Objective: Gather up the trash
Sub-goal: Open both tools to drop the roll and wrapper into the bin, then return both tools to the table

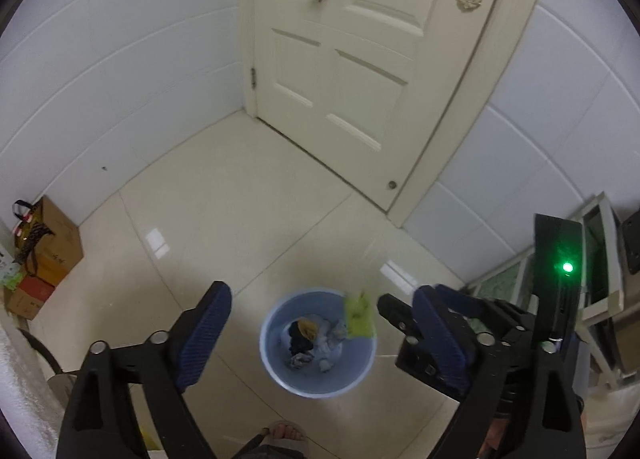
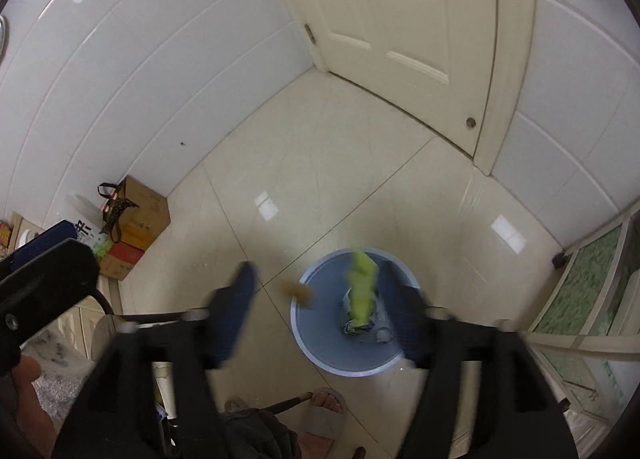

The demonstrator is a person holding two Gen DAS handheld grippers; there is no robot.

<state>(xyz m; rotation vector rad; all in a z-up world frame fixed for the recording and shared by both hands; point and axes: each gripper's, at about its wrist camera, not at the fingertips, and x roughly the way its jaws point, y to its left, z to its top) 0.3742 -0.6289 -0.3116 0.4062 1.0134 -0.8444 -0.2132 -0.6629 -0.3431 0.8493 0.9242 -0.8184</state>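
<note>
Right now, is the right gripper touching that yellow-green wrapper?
Apart: right wrist view shows the right gripper wide open, the yellow-green wrapper blurred midair between them, above the blue bin.

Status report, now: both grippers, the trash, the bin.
Left gripper open, empty. Right gripper open, empty. Yellow-green wrapper and brown scrap blurred in mid-air over blue bin. Nothing blocking.

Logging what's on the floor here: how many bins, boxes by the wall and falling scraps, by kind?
Blue bin: 1
Cardboard boxes by the left wall: at least 2, stacked
Yellow-green scrap in mid-air over the bin: 1
Brown scrap in mid-air: 1
Total: 5
</note>
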